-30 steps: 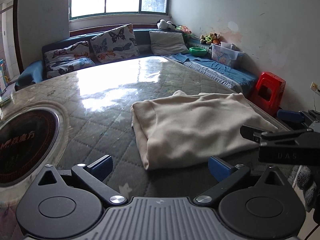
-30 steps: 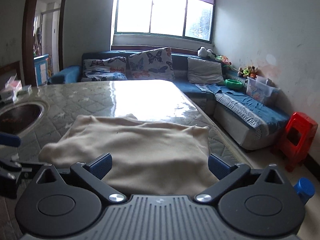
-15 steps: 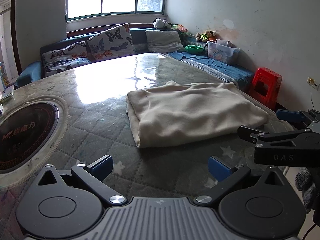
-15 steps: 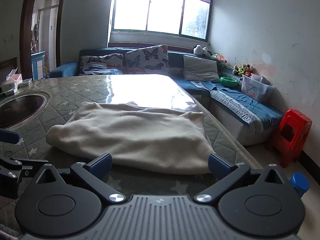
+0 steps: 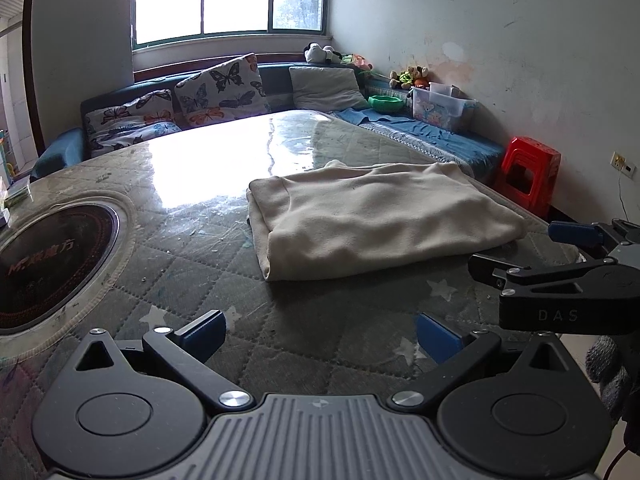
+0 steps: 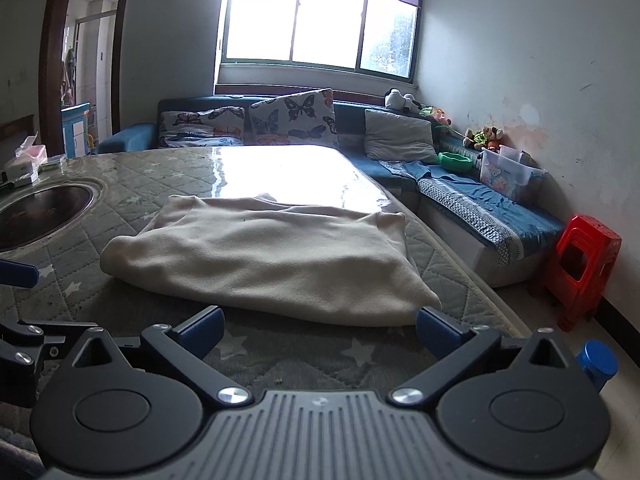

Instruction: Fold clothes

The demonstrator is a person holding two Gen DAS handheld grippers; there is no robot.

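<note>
A cream garment (image 5: pixel 376 216) lies folded flat on the quilted green table (image 5: pixel 200 280); it also shows in the right wrist view (image 6: pixel 264 260). My left gripper (image 5: pixel 320 334) is open and empty, above the table short of the garment's near edge. My right gripper (image 6: pixel 318 328) is open and empty, just short of the garment's near right corner. The right gripper also shows at the right edge of the left wrist view (image 5: pixel 568 264). The left gripper shows at the left edge of the right wrist view (image 6: pixel 16 320).
A round black hob (image 5: pixel 44 256) is set into the table at the left. A blue sofa with butterfly cushions (image 5: pixel 216 92) stands behind. A red stool (image 6: pixel 576 268) stands on the floor to the right. The table edge (image 6: pixel 472 280) runs close to the garment's right side.
Both grippers have drawn back from the garment towards me. The garment lies still and now sits farther from the fingers.
</note>
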